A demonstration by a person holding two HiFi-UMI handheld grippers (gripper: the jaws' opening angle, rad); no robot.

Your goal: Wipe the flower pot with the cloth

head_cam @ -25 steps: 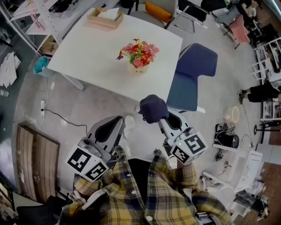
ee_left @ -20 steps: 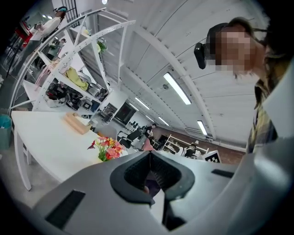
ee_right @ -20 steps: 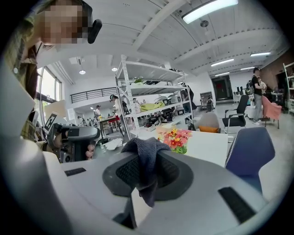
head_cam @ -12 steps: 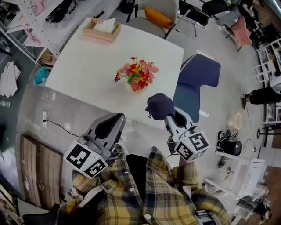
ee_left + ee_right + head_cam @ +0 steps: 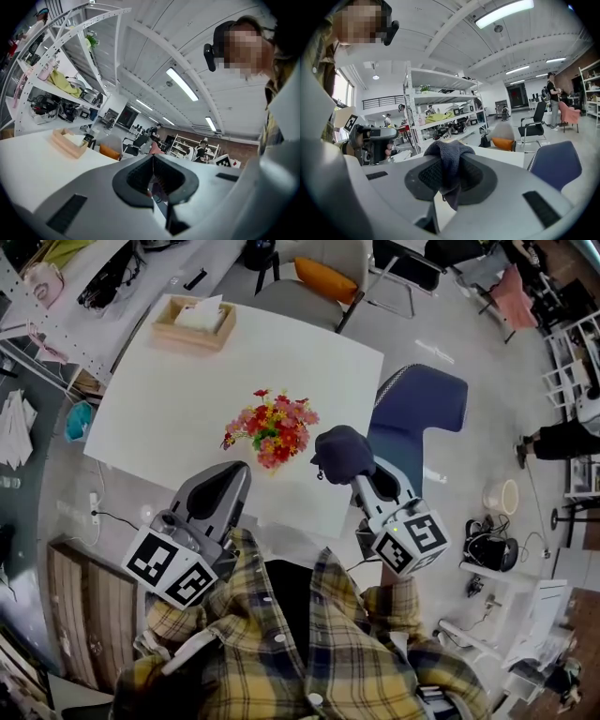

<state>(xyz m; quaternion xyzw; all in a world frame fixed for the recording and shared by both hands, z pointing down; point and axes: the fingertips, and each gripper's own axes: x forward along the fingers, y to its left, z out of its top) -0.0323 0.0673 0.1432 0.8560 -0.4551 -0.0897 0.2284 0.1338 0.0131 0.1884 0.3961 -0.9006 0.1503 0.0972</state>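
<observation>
The flower pot, topped with red, pink and yellow flowers, stands near the front edge of the white table; the flowers hide most of the pot. My right gripper is shut on a dark blue cloth, bunched just right of the flowers over the table's edge. In the right gripper view the cloth drapes over the closed jaws of the right gripper. My left gripper is shut and empty, its tip at the table's front edge, just left of and below the pot. The left gripper shows its jaws together.
A wooden tissue box sits at the table's far left corner, the same box ahead of the left gripper. A blue chair stands right of the table, a chair with an orange cushion behind it, shelves at left.
Both grippers have moved forward toward the table. The cloth now sits beside the flowers, and the left gripper's tip has reached the table's front edge. Both stay shut.
</observation>
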